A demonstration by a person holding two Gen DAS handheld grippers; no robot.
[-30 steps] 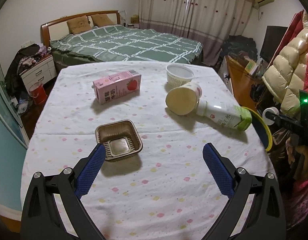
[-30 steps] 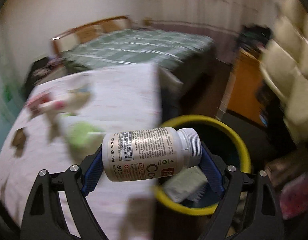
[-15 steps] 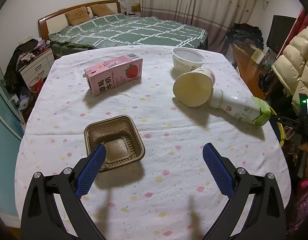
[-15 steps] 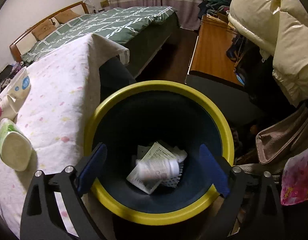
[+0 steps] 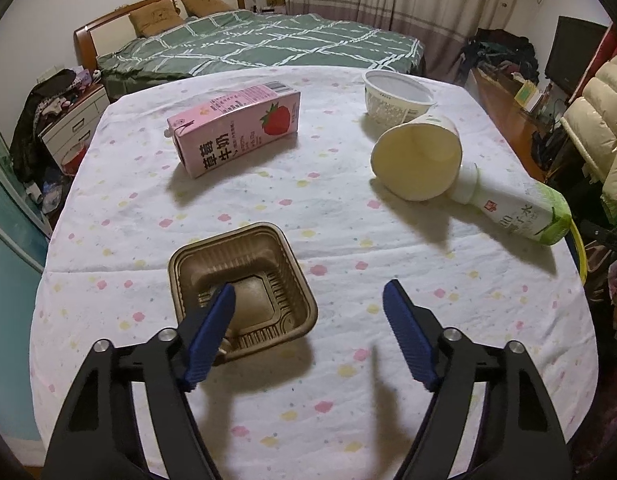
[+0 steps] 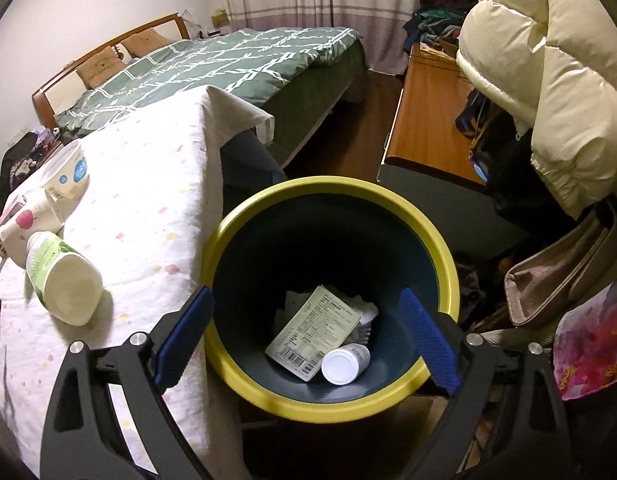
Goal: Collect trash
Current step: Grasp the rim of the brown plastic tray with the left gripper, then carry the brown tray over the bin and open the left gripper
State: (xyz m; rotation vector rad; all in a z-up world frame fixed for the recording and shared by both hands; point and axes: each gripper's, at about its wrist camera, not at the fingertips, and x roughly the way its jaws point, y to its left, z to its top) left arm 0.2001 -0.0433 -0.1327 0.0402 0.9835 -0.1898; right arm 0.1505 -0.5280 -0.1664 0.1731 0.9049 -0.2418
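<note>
On the worktop [image 5: 348,248], under a white cloth with pastel dots, the left claw [image 5: 308,336] gapes wide and holds nothing. Its left finger hangs over the brown tray [image 5: 284,280] and hides part of the tray's floor and near wall; whether it touches the plastic cannot be told. The tray is square, ribbed and sits upright. Farther back a pink carton [image 5: 236,136] lies on its side, a strawberry printed on it. To the right a white tub [image 5: 396,98] stands upright, a cream cup [image 5: 418,160] lies tipped with its mouth toward the camera, and a green-and-white bottle [image 5: 512,210] lies behind it, its neck hidden by the cup.

The right claw [image 6: 308,336] is spread apart, empty, above the yellow-rimmed bin [image 6: 228,248] beside the worktop. Down inside lie a flat box [image 6: 314,332], crumpled white paper partly covered by it, and a pill bottle [image 6: 344,364] showing mostly its white cap.
</note>
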